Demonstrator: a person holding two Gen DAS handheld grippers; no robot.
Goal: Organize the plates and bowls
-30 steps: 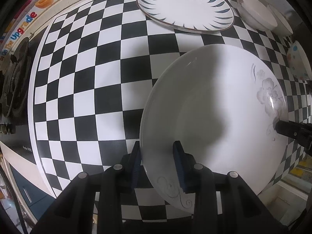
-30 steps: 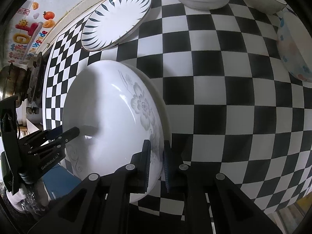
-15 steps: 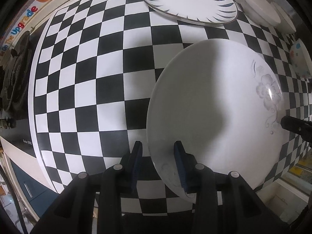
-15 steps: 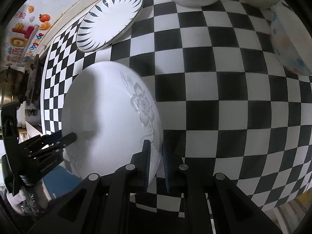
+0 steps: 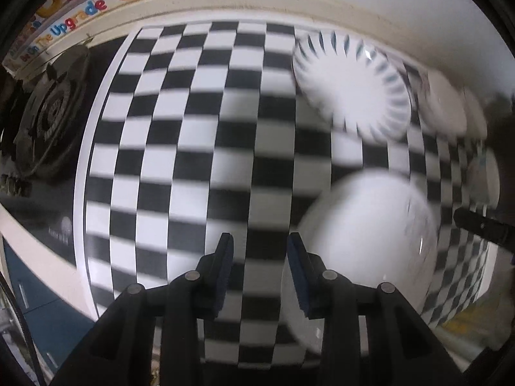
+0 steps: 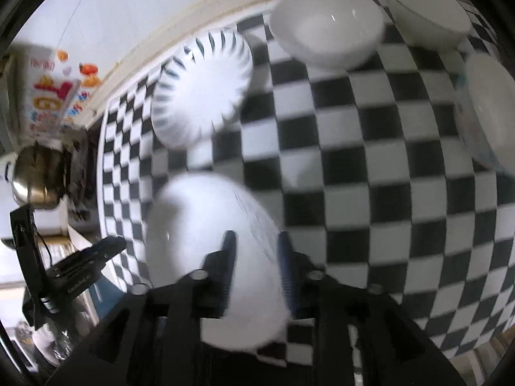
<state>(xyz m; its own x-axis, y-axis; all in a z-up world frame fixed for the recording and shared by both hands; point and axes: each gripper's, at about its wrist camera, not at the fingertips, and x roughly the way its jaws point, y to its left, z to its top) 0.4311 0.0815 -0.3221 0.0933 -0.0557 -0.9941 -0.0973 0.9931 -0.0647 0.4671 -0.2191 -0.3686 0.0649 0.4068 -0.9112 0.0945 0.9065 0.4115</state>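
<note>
Both views are motion-blurred. A large white plate with a grey flower print [image 5: 363, 234] [image 6: 199, 234] lies on the checkered counter near its front edge. My left gripper [image 5: 259, 251] is open and empty, just left of the plate. My right gripper [image 6: 254, 254] is open, its jaws standing over the plate's right rim without clamping it. A white plate with blue leaf marks [image 5: 351, 87] [image 6: 202, 90] lies at the back. Two white bowls [image 6: 325, 25] [image 6: 425, 3] stand at the back right, and a patterned bowl [image 6: 486, 109] at the right.
A gas stove burner [image 5: 48, 115] and a metal pot [image 6: 38, 177] are at the left, beyond the checkered mat's edge [image 5: 82, 173]. A wall with stickers [image 5: 74, 16] runs along the back. The counter's front edge lies just below both grippers.
Both grippers have let go of the flower plate and pulled back and up. The left gripper has shifted left off the rim; the right jaws have opened wide. The plate now rests on the counter.
</note>
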